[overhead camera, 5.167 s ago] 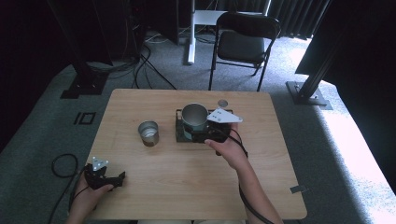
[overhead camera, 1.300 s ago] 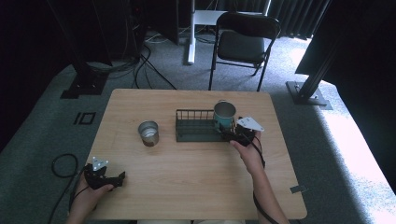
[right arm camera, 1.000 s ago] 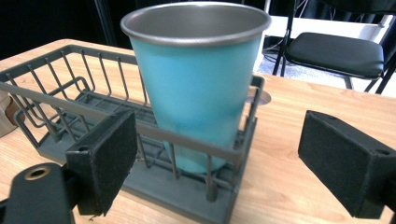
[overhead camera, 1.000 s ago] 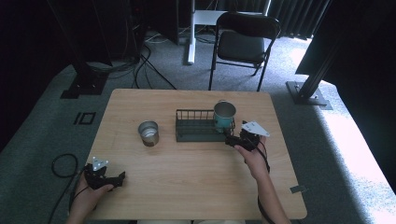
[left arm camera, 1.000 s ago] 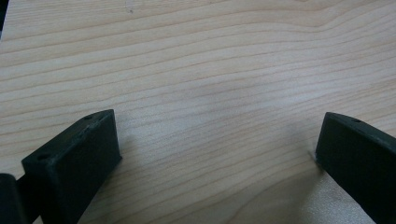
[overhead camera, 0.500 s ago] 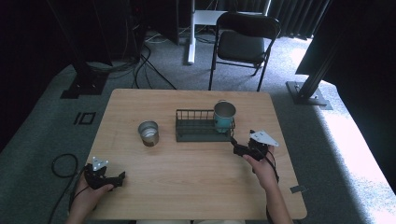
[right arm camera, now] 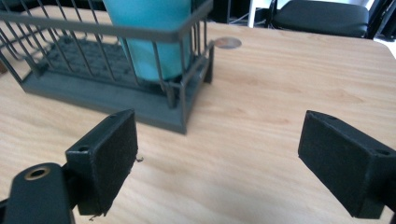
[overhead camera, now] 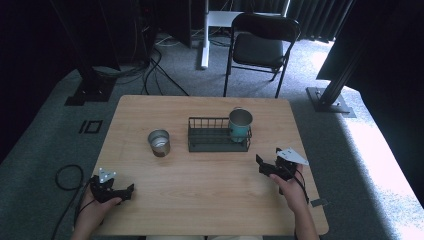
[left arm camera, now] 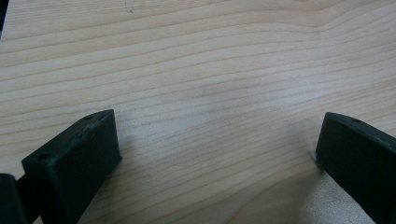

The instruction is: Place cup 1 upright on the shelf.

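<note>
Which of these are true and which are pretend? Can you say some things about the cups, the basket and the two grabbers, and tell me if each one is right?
1. The teal cup stands inside the wire basket. True.
2. The silver cup is in the basket too. False: it stands on the table, left of the basket.
3. The right gripper is holding the teal cup. False: its jaws are wide open and empty, apart from the basket.
4. The left gripper is open over bare wood. True.
5. A black chair stands beyond the table. True.
6. The teal cup has tipped over. False: it stands upright.
</note>
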Demonstrator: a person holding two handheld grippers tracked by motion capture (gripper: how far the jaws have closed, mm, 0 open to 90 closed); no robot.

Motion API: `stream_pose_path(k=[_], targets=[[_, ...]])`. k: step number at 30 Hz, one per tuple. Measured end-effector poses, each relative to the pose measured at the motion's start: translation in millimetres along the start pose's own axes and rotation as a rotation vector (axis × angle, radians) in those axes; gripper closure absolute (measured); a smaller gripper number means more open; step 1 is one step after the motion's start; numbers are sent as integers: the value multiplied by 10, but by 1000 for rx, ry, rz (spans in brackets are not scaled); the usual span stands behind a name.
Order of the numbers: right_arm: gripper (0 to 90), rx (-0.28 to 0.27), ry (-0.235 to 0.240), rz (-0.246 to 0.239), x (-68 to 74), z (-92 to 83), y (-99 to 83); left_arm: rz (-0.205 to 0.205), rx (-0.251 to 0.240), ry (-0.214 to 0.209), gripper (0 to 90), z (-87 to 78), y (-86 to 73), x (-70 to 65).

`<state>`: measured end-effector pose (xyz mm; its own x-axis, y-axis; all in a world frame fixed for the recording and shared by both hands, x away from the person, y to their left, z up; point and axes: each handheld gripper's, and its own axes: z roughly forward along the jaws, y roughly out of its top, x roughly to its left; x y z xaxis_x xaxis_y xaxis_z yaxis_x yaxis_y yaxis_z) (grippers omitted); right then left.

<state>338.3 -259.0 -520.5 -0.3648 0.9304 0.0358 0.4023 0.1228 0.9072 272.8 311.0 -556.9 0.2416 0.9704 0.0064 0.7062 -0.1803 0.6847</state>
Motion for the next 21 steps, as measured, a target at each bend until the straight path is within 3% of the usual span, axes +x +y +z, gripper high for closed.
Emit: stream_pose_path(k=[5, 7, 21], targets=[[116, 29, 15, 20, -60, -95, -118, 0, 0, 0, 4, 0, 0, 0], [116, 57, 7, -10, -91, -140, -193, 0, 0, 0, 4, 0, 1, 1], [117, 121, 2, -17, -221, -276, -388, 0, 0, 0, 4, 0, 1, 1]])
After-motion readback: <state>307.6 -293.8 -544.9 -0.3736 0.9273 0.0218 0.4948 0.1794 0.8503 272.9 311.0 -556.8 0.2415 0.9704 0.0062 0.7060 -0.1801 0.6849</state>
